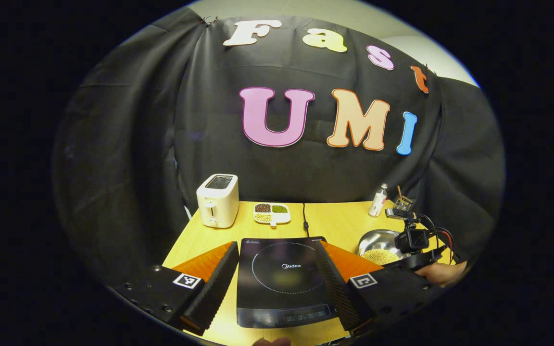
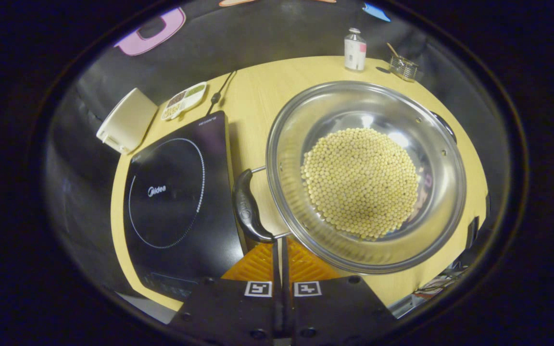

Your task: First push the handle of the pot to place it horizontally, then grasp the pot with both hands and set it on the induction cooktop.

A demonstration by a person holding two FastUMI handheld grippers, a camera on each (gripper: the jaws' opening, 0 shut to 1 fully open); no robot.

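the right gripper (image 2: 278, 250) sat pinched closed at lower centre, tips by the pot's handle (image 2: 248, 207). the pot (image 2: 306, 120) of beans filled centre-right, beside the induction cooktop (image 2: 176, 192). the left gripper (image 1: 277, 274) gaped wide. a glancing shove risked skidding the pot, spilling beans.

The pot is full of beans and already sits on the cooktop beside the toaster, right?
Not quite. The pot does hold beans, but the right gripper view shows it on the bare wooden table next to the cooktop, not on it. The toaster stands beyond the cooktop.
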